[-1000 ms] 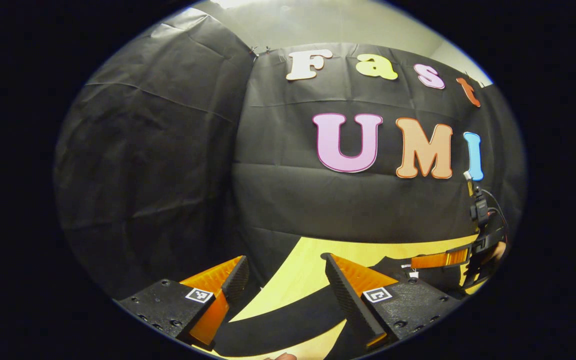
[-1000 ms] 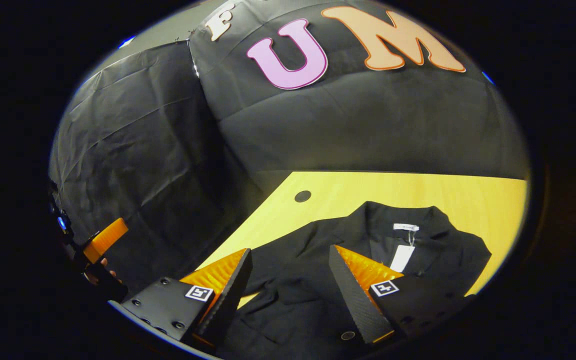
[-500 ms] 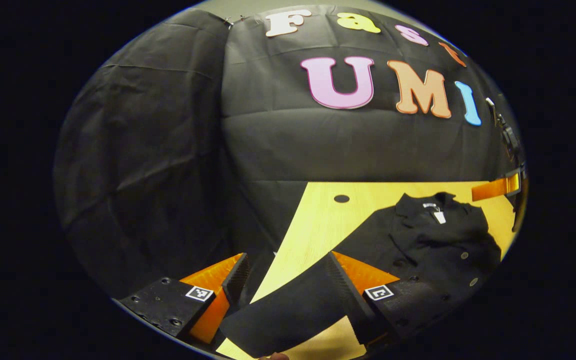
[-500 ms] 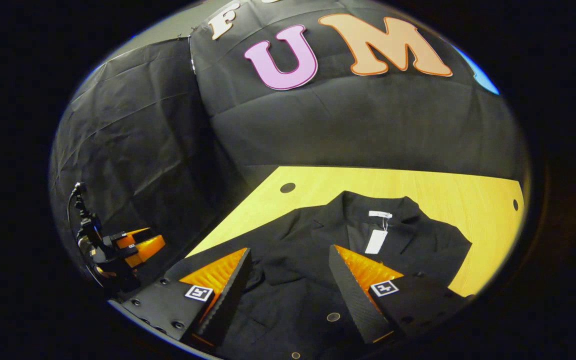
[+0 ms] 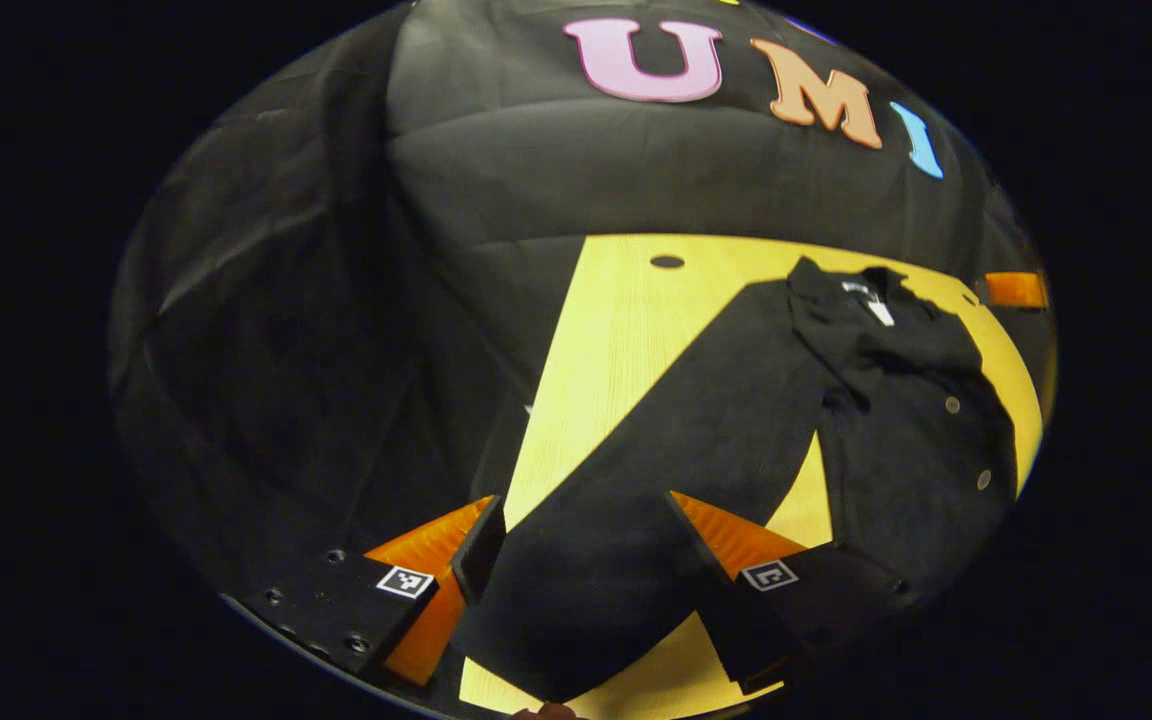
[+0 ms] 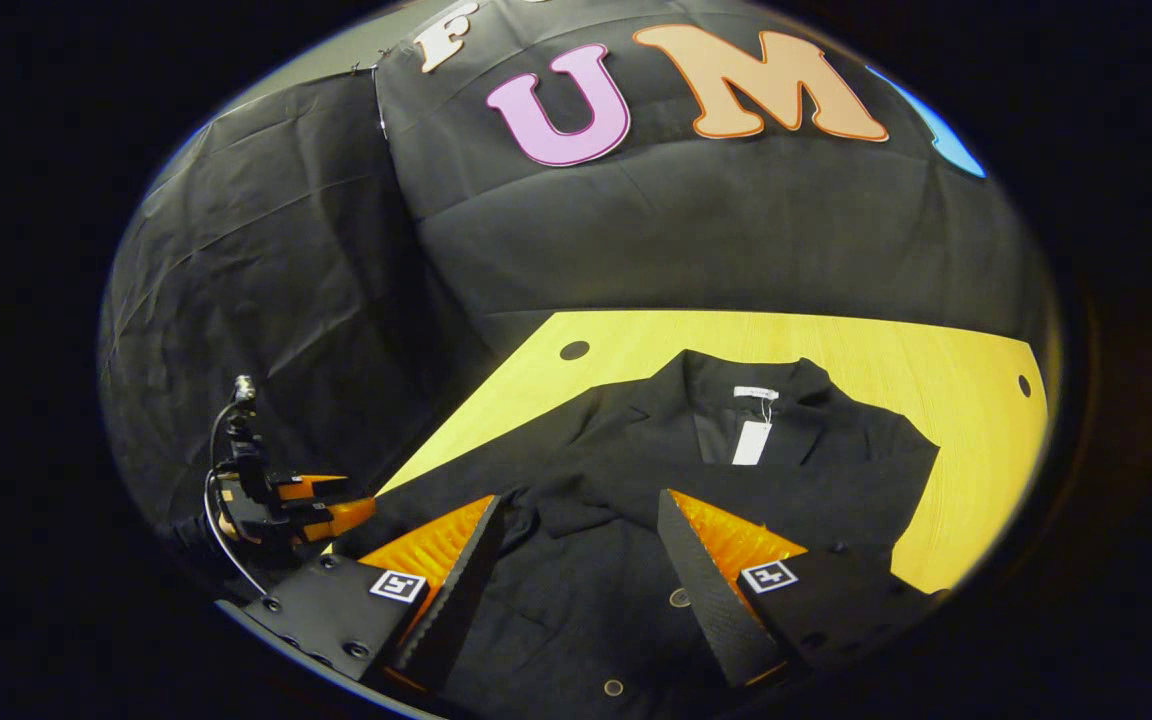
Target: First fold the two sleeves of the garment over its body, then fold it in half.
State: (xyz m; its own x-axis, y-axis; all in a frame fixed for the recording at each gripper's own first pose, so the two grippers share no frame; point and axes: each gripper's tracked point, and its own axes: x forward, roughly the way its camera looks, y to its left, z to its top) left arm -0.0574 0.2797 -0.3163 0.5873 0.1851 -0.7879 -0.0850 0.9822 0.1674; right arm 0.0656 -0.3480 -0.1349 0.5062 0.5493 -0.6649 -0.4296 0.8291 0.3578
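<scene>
A black jacket (image 6: 636, 480) lies flat on the yellow wooden table (image 6: 936, 360), collar and white tag (image 6: 749, 441) toward the far wall. My right gripper (image 6: 581, 500) hovers open over the jacket's buttoned front. In the left gripper view the jacket's body (image 5: 906, 420) lies at the right, and one long sleeve (image 5: 696, 400) stretches from the shoulder toward me. My left gripper (image 5: 581, 510) stands open, the sleeve's end lying between its fingers without being pinched. The left gripper (image 6: 311, 500) also shows at the table's left edge in the right gripper view.
Black cloth walls close the booth behind and to the left of the table. Round holes (image 6: 574, 350) (image 6: 1024, 385) sit in the tabletop near its back corners. Bare wood (image 5: 616, 330) runs left of the sleeve. The right gripper's finger (image 5: 1011, 290) shows at the far right edge.
My left gripper has tipped down and moved in over the sleeve, which now lies between its fingers. My right gripper has eased forward over the jacket's front. Both stayed open.
</scene>
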